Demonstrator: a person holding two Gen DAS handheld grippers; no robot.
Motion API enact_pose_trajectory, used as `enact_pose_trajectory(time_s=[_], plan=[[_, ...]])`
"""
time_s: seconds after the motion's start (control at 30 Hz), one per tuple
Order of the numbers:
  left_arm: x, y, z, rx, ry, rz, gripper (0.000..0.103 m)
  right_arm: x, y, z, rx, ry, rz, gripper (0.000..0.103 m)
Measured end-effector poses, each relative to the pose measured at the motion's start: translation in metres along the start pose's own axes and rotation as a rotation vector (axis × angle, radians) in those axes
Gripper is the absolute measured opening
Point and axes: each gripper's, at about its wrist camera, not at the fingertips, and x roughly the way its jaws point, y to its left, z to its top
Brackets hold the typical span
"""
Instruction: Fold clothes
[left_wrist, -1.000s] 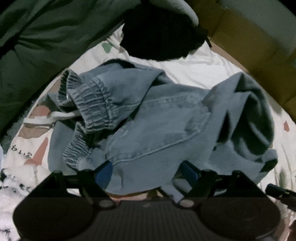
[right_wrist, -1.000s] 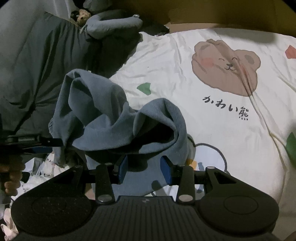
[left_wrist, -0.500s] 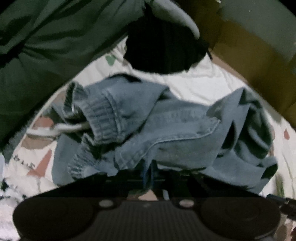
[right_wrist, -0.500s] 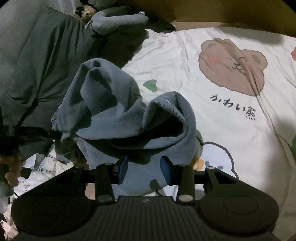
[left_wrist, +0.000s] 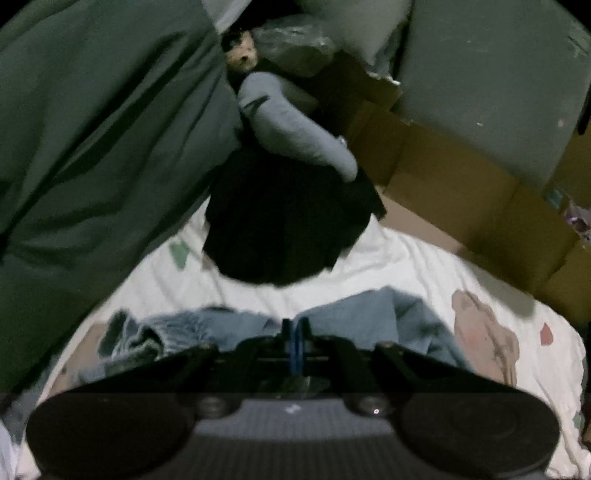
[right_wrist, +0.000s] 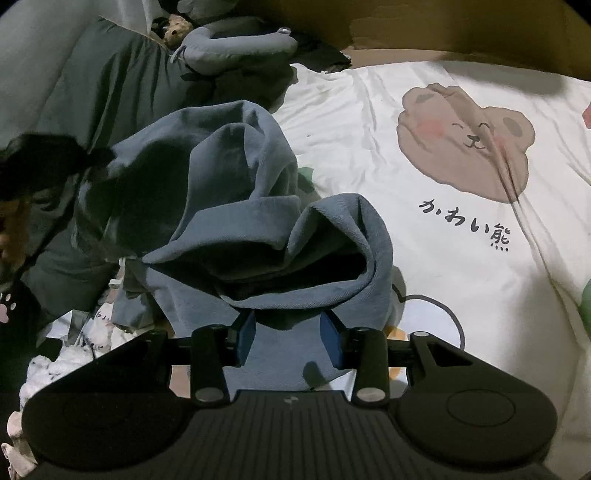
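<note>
Left claw (left_wrist: 295, 341): open around the denim a second ago, now closed, blue pads pinching the fabric.
Denim pants (left_wrist: 373, 325): now low in the left view.
Right view: pants (right_wrist: 236, 221) appear closer.

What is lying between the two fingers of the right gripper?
In the right wrist view, blue jeans fabric lies between the open fingers of the right gripper, not yet clamped.

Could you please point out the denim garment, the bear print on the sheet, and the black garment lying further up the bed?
denim garment (right_wrist: 229, 206): right wrist view, on its raised, crumpled folds.
bear print (right_wrist: 467, 144): right wrist view, on the bear's face.
black garment (left_wrist: 284, 221): left wrist view, on its dark middle.
</note>
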Motion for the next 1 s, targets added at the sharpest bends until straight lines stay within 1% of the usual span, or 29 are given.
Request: enact_pose_trajectory(time_s=[0.2,0.43,0.53,0.57,0.63,0.67,0.73,0.83,0.9,0.97,1.0], plan=[[0.033,-0.021,0.031,0.042,-0.001,-0.006,0.001,0.002,-0.003,0.005,0.013,-0.006,0.006,0.046],[0.085,-0.034,0.056,0.036,0.037,-0.009,0.001,0.01,-0.006,0.019,0.016,-0.024,0.015,0.046],[0.096,-0.039,0.068,0.039,0.044,0.008,0.004,0.01,-0.007,0.024,0.016,-0.029,0.016,0.046],[0.095,-0.042,0.071,0.046,0.033,0.008,0.006,0.009,-0.008,0.025,0.018,-0.03,0.017,0.046],[0.087,-0.044,0.076,0.056,0.005,-0.018,0.012,0.009,-0.008,0.026,0.017,-0.03,0.019,0.046],[0.082,-0.044,0.077,0.06,-0.008,-0.032,0.019,0.01,-0.008,0.026,0.017,-0.03,0.02,0.046],[0.071,-0.04,0.072,0.058,-0.009,-0.035,0.027,0.01,-0.008,0.026,0.018,-0.029,0.022,0.046],[0.056,-0.031,0.062,0.053,-0.004,-0.033,0.028,0.012,-0.005,0.025,0.014,-0.023,0.03,0.046],[0.046,-0.025,0.056,0.049,-0.001,-0.031,0.033,0.012,-0.003,0.024,0.01,-0.022,0.034,0.046],[0.036,-0.019,0.05,0.045,0.002,-0.03,0.046,0.012,-0.001,0.024,0.005,-0.021,0.037,0.046],[0.031,-0.016,0.047,0.043,0.004,-0.029,0.049,0.011,0.0,0.023,0.002,-0.02,0.039,0.046]])
